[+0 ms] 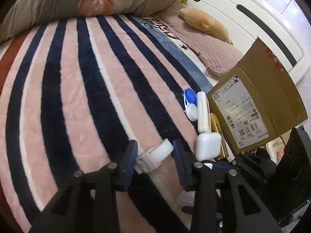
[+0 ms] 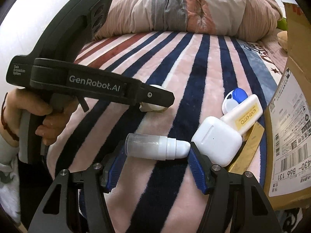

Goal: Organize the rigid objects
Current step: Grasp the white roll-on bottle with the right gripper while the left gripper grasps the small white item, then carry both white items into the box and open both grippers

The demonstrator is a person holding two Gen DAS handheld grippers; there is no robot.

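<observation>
On a striped blanket, my left gripper [image 1: 155, 149] stands open around a white plastic ring clip [image 1: 155, 154] lying between its blue pads; the pads do not press it. It shows in the right wrist view [image 2: 155, 97] partly hidden by that gripper. My right gripper [image 2: 156, 155] is open around a small spray bottle [image 2: 157, 147] with a clear body and white cap, lying sideways between the fingertips. A white earbud case [image 2: 217, 142] [image 1: 208, 145], a white tube [image 2: 243, 114] [image 1: 203, 112] and a blue-and-white lens case [image 2: 234, 100] [image 1: 189, 103] lie by a cardboard box [image 2: 289, 126] [image 1: 254, 104].
A gold flat box [image 2: 248, 147] lies under the earbud case. A bundled quilt [image 2: 184, 9] runs across the far side of the bed. A plush toy [image 1: 204, 22] and pink pillow [image 1: 210, 44] lie by the white headboard [image 1: 252, 13]. A hand [image 2: 48, 120] holds the left gripper.
</observation>
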